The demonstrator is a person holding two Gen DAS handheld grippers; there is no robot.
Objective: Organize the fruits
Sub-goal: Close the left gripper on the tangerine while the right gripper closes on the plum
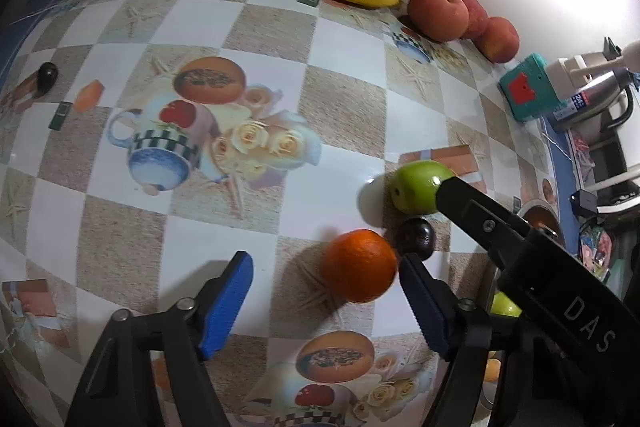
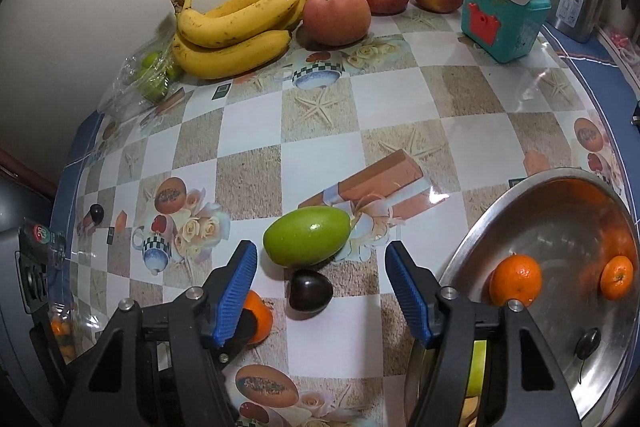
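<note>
The left gripper [image 1: 324, 303] stood released around an orange [image 1: 359, 265], its pad beside the fruit. The right gripper [image 2: 322, 291] stood released over a dark plum [image 2: 310, 290]. Only the right view showed the steel bowl [image 2: 560, 195] holding tangerines [image 2: 516, 279]. Beyond, the green mango [image 2: 307, 237] lay crosswise, tip right. Bananas [image 2: 236, 31] lay against the wall.

Orange [image 1: 359, 265] between open left claw [image 1: 326, 301] pads, table [image 1: 280, 31].
</note>
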